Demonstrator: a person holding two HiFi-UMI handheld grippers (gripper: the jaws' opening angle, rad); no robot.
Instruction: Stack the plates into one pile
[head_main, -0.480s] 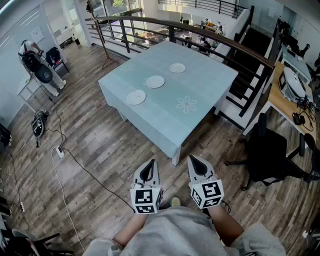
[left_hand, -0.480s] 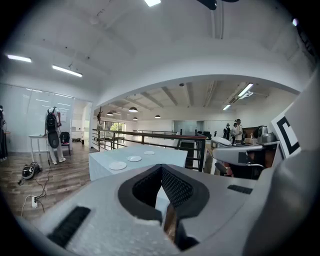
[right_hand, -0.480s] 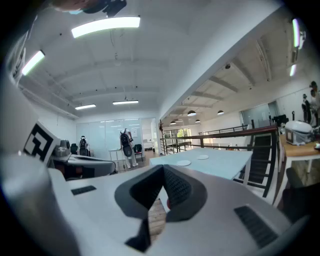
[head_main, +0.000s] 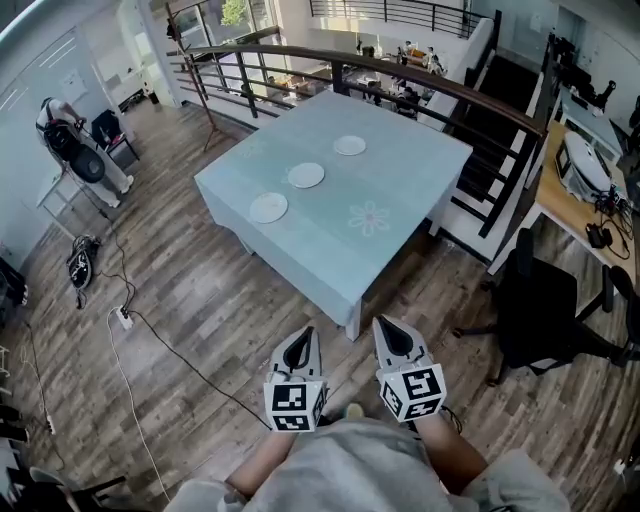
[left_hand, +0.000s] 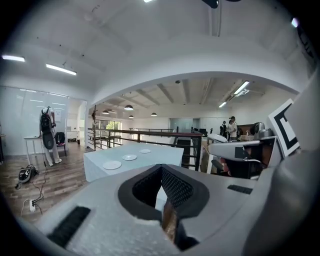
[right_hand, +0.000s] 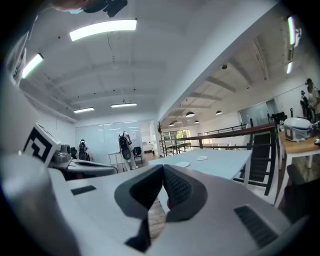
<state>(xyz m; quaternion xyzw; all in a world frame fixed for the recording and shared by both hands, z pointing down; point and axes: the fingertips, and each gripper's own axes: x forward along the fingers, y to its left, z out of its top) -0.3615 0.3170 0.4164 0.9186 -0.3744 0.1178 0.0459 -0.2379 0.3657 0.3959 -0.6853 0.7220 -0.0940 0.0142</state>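
Observation:
Three white plates lie apart in a diagonal row on the light blue tablecloth (head_main: 400, 190): a near plate (head_main: 268, 208), a middle plate (head_main: 306, 175) and a far plate (head_main: 349, 145). In the left gripper view the same plates (left_hand: 112, 164) look small and distant. Both grippers are held side by side over the wooden floor, well short of the table. My left gripper (head_main: 303, 333) is shut and holds nothing, its pads meeting at the tip (left_hand: 161, 167). My right gripper (head_main: 388, 325) is also shut and empty (right_hand: 163, 167).
A dark railing (head_main: 400, 70) runs behind the table, with stairs to its right. A black office chair (head_main: 540, 310) stands to the right, beside a desk (head_main: 580, 170). Cables and a power strip (head_main: 120, 318) lie on the floor at left.
The table and plates sit slightly higher and further left in the head view. Both grippers stay shut, side by side, a touch lower in the frame.

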